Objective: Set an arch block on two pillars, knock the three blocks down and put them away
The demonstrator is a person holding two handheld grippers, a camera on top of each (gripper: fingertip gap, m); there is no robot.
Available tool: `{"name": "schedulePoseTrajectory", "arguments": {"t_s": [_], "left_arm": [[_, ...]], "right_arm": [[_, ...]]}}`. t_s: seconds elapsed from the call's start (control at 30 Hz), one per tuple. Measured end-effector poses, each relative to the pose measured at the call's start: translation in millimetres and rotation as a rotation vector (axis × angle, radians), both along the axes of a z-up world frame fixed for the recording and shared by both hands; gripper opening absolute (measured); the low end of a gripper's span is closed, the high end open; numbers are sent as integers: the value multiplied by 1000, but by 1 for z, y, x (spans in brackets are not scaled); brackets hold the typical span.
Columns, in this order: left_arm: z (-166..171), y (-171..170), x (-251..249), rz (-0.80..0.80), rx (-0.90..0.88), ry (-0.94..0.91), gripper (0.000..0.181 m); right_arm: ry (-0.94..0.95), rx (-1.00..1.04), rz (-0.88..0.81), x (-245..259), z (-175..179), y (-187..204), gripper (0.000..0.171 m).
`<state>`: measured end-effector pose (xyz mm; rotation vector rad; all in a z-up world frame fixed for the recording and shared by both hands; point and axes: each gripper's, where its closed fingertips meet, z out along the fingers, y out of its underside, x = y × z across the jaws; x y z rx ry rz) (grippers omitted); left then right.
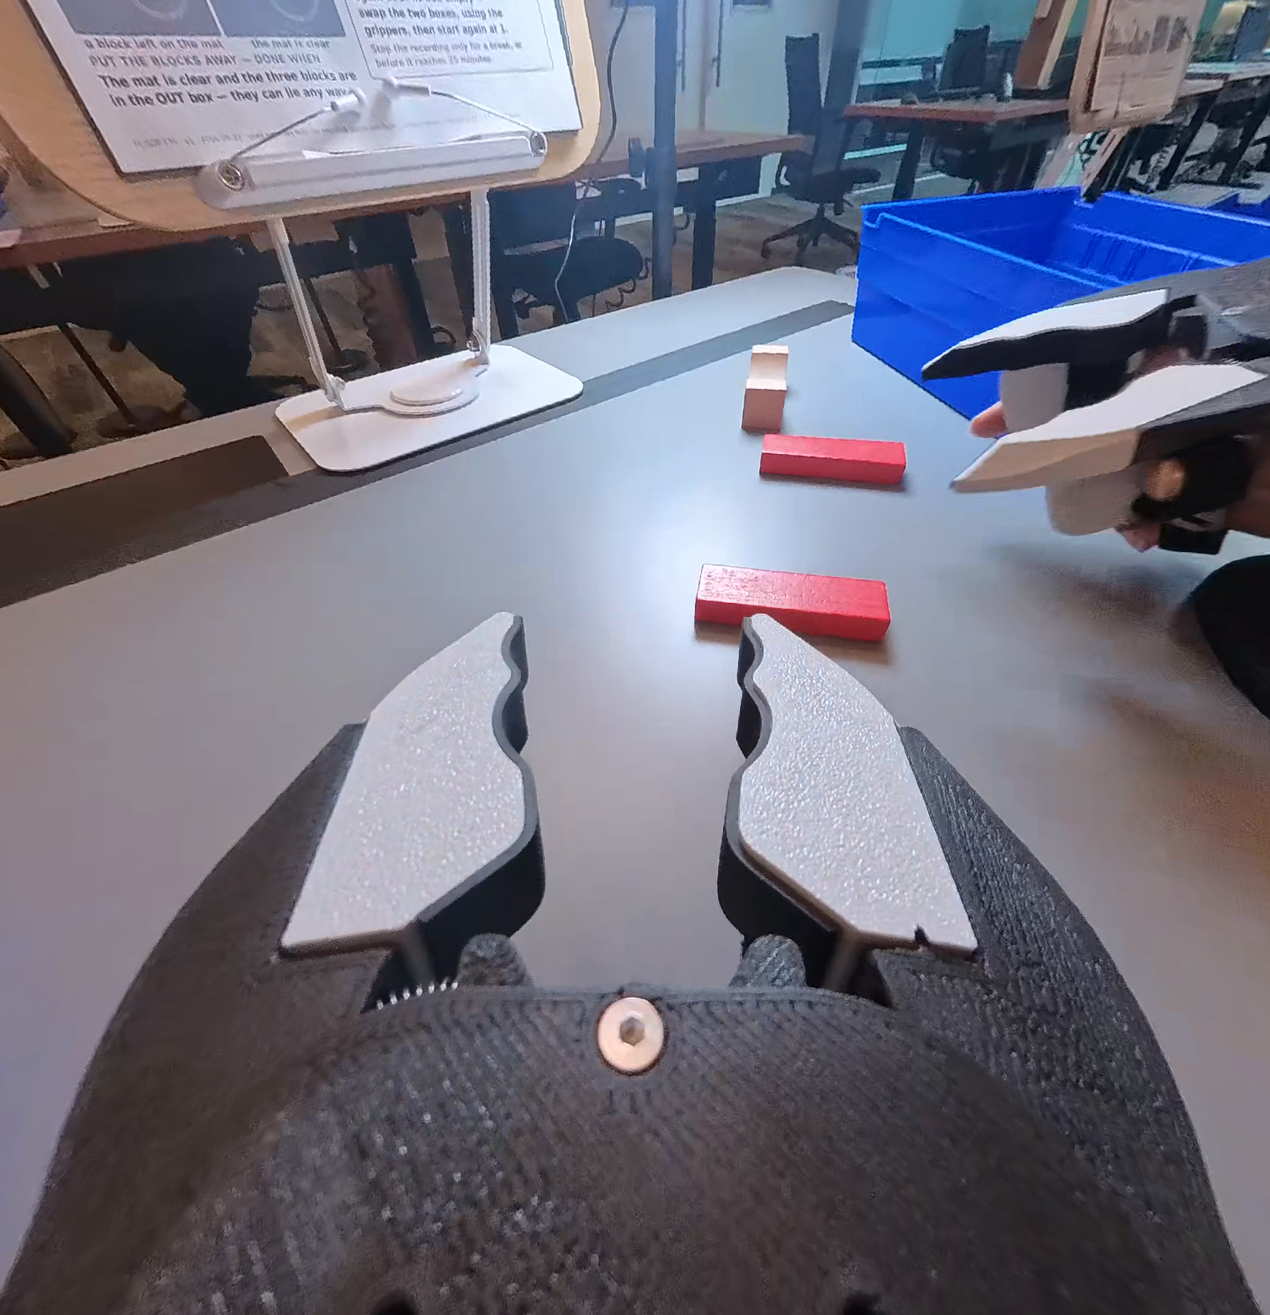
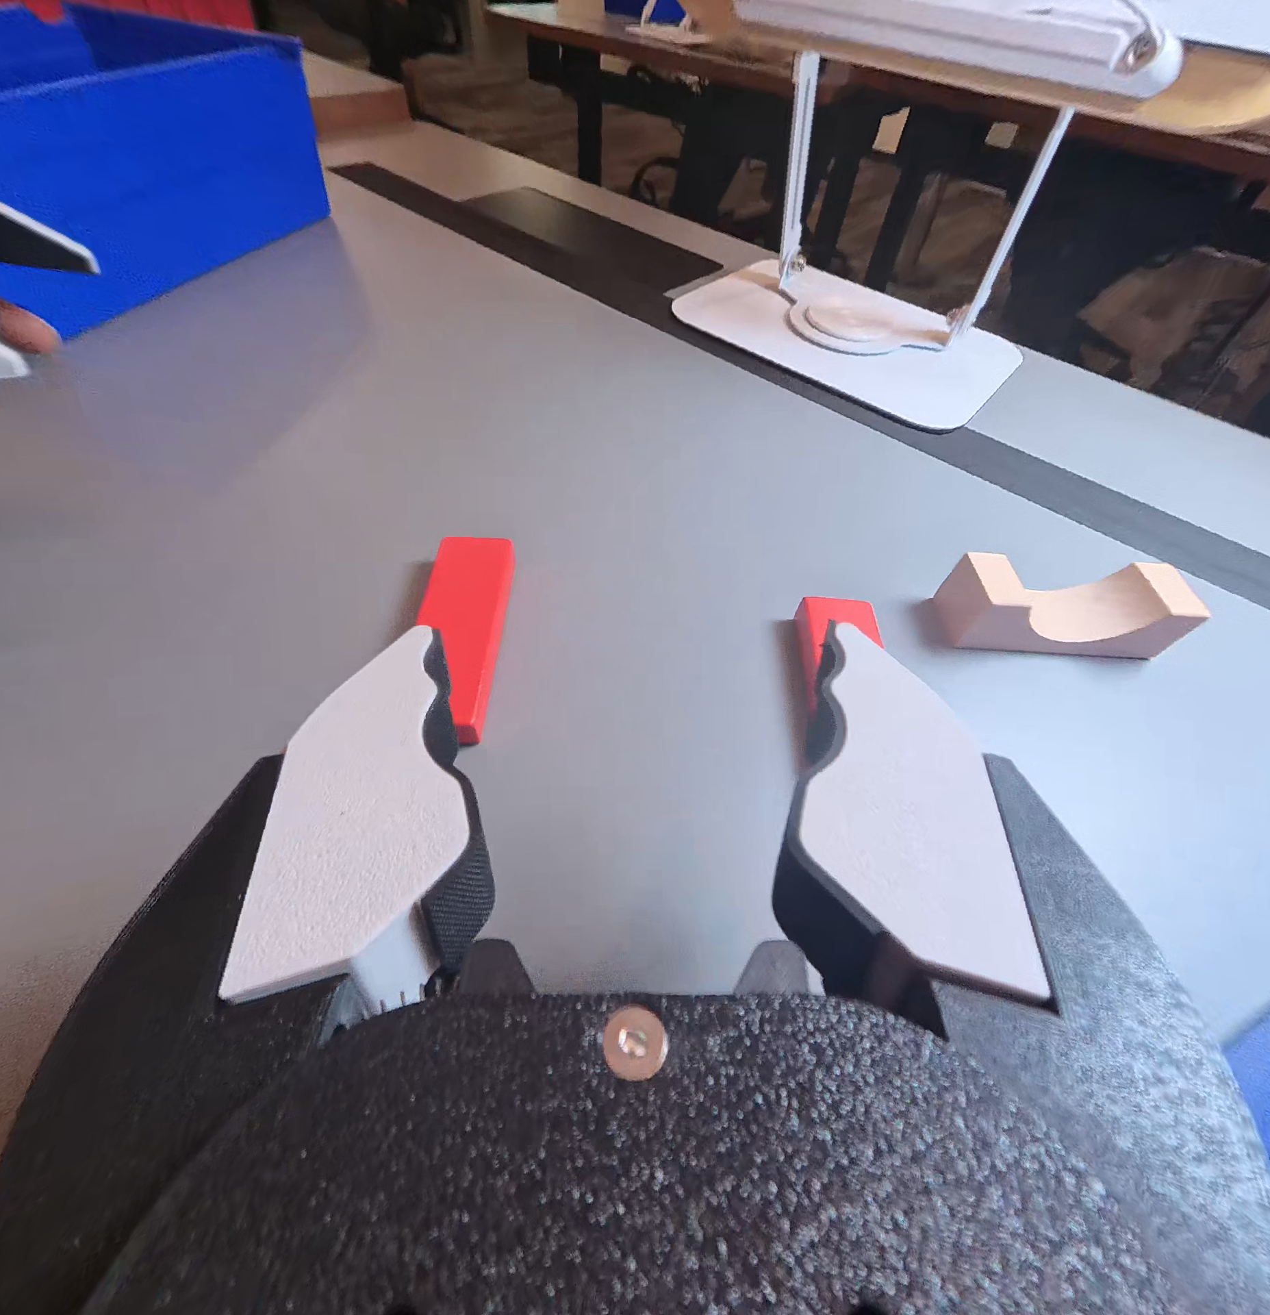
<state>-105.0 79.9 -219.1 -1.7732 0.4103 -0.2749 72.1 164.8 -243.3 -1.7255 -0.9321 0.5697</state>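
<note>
Two red blocks and a pale wooden arch block lie flat on the grey mat [image 1: 333, 711], apart from each other. In the left wrist view the near red block [image 1: 792, 601] lies just past my open, empty left gripper [image 1: 632, 633]. The far red block [image 1: 831, 461] and the arch block [image 1: 765, 388] lie beyond it. My right gripper [image 1: 941, 427] hovers open to the right of the far red block. In the right wrist view my right gripper [image 2: 632, 633] is open and empty. One red block [image 2: 468, 633] shows past its left fingertip. The other red block [image 2: 806, 640] is partly hidden behind the right finger. The arch block [image 2: 1066, 619] lies to the right.
A blue bin [image 1: 1044, 270] stands at the back right behind the right gripper. Another blue bin [image 2: 141, 164] stands beyond the left gripper [image 2: 41, 249]. A white document stand [image 1: 433, 398] holding an instruction sheet stands at the mat's far edge; it also shows in the right wrist view [image 2: 852, 341]. My right gripper is the nearer one to the far red block [image 1: 831, 461]: about 7 cm, against 25 cm.
</note>
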Motion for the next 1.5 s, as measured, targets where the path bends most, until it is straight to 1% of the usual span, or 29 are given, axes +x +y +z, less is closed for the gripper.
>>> {"name": "schedulePoseTrajectory", "arguments": {"t_s": [0.07,0.17,0.27,0.33,0.4,0.5,0.57,0.63,0.67,0.7,0.77,0.93,1.0,1.03,1.07,1.1,1.17,1.2,1.23,1.27,1.33,1.4,1.5], "left_arm": [[-1,0,-1,4,-3,5,58],[-2,0,1,-3,-4,10,57],[-3,0,2,-11,-6,15,56],[-4,0,1,-16,-12,9,56],[-1,0,1,-20,-7,-2,56],[2,-2,3,-31,1,-12,55],[2,-2,4,-37,2,-7,55],[1,-3,6,-40,2,1,55],[1,-3,6,-40,5,5,54],[2,-4,6,-41,8,9,54],[4,-4,6,-40,17,8,53],[5,-5,6,-42,18,-1,52],[4,-4,6,-42,16,3,52],[4,-5,6,-42,16,3,52],[4,-4,6,-42,15,4,52],[4,-4,6,-41,15,5,52],[4,-4,5,-40,15,2,51],[4,-4,6,-42,14,1,51],[4,-4,7,-44,13,1,51],[3,-4,7,-45,10,5,51],[-1,-4,10,-51,0,16,51],[-4,-4,12,-57,-8,30,51],[-6,-4,13,-57,-12,46,51]], "right_arm": [[-45,-14,-18,-9,-6,17,100],[-114,-15,-87,-15,-5,49,98],[-227,-75,-178,-12,-13,78,94],[-292,-150,-231,-4,-27,88,93],[-334,-207,-266,7,-42,89,88],[-402,-234,-307,24,-59,86,86],[-398,-285,-324,31,-66,82,81],[-357,-350,-324,34,-69,78,70],[-358,-350,-329,37,-69,79,60],[-363,-339,-330,39,-68,79,54],[-367,-321,-316,39,-68,77,33],[-375,-228,-209,23,-65,65,33],[-334,-131,-157,11,-48,60,32],[-290,-69,-146,6,-30,58,32],[-230,-7,-142,3,-8,56,27],[-160,58,-162,5,17,55,1],[-18,188,-251,28,73,58,0],[59,214,-301,46,95,61,0],[144,205,-341,64,109,63,0],[214,166,-360,80,115,65,0],[280,118,-379,103,111,70,0],[271,130,-377,111,105,71,0],[201,187,-371,106,106,68,0]]}}
